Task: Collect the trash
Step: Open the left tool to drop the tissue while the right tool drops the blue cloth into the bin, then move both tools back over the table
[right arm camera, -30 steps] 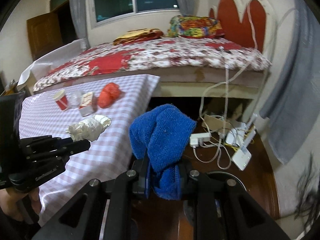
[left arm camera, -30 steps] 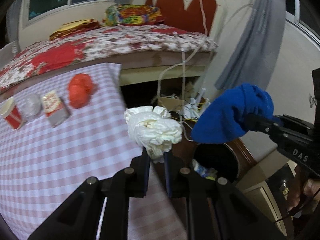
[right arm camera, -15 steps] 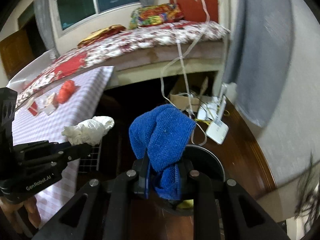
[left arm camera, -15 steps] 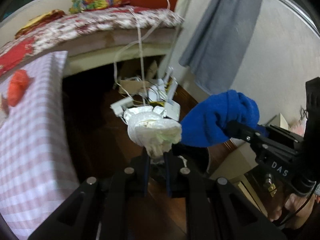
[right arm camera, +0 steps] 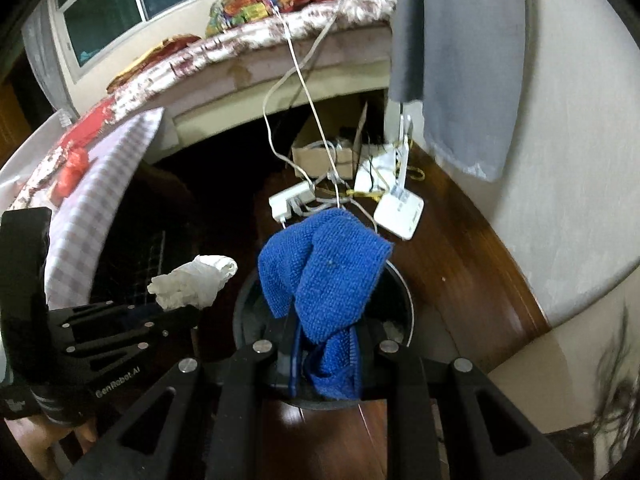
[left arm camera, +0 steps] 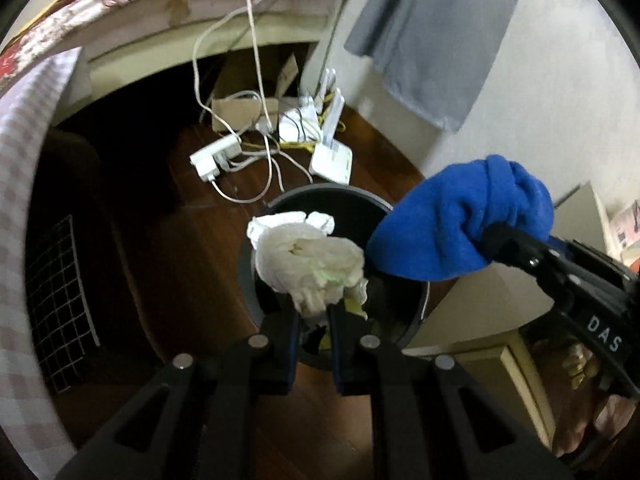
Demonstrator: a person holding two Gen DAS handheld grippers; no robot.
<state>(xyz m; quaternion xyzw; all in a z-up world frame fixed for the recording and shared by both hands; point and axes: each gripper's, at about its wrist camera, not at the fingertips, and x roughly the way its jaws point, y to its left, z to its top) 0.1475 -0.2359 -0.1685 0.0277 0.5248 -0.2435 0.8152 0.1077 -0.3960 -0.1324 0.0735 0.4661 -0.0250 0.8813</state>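
My left gripper is shut on a crumpled white tissue wad and holds it above the open round black trash bin on the wooden floor. My right gripper is shut on a blue cloth and hangs over the same bin. In the left wrist view the blue cloth sits to the right, over the bin's rim. In the right wrist view the tissue wad sits at the left, beside the bin. Some trash lies inside the bin.
A checked tablecloth table stands at the left with a red bag on it. A power strip, a router, cables and a cardboard box lie on the floor beyond the bin. A wire grid leans under the table. A bed stands behind.
Both grippers have swung away from the table and tilted down over the trash bin. The tissue wad and the blue cloth stay held.
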